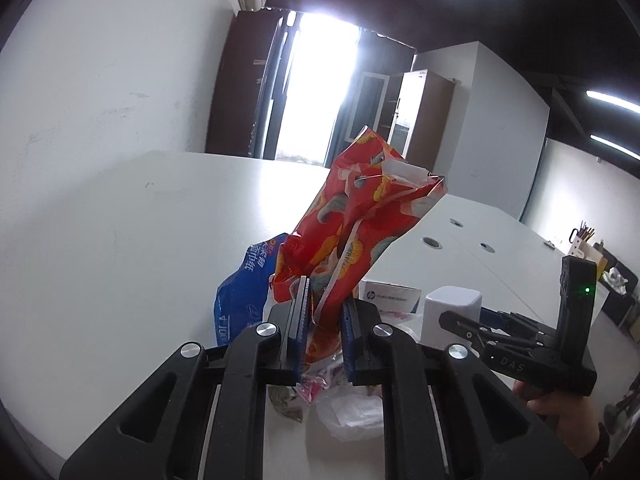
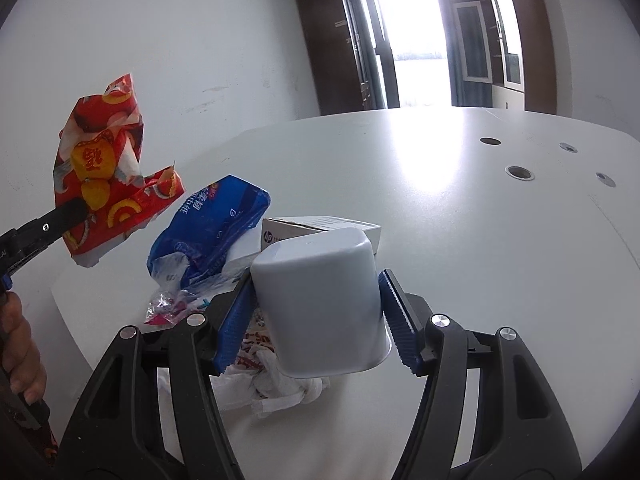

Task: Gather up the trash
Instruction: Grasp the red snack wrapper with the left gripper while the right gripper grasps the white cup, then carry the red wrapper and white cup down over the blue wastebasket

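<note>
My left gripper (image 1: pixel 324 312) is shut on a crumpled red patterned wrapper (image 1: pixel 356 216) and holds it up above the white table (image 1: pixel 120 220); the wrapper also shows at the left of the right wrist view (image 2: pixel 104 168). My right gripper (image 2: pixel 316 312) is shut on a pale grey bin (image 2: pixel 324 304), upside down, its base toward the camera. The bin also shows in the left wrist view (image 1: pixel 450 314). Below lie a blue plastic bag (image 2: pixel 212 224), a white crumpled plastic bag (image 2: pixel 276 384) and a small pink wrapper (image 2: pixel 164 308).
A white HP box (image 2: pixel 320 228) lies behind the bin. The table has round cable holes (image 2: pixel 519 173) at the right. A white wall runs along the left. Dark cabinets and a bright window stand at the far end.
</note>
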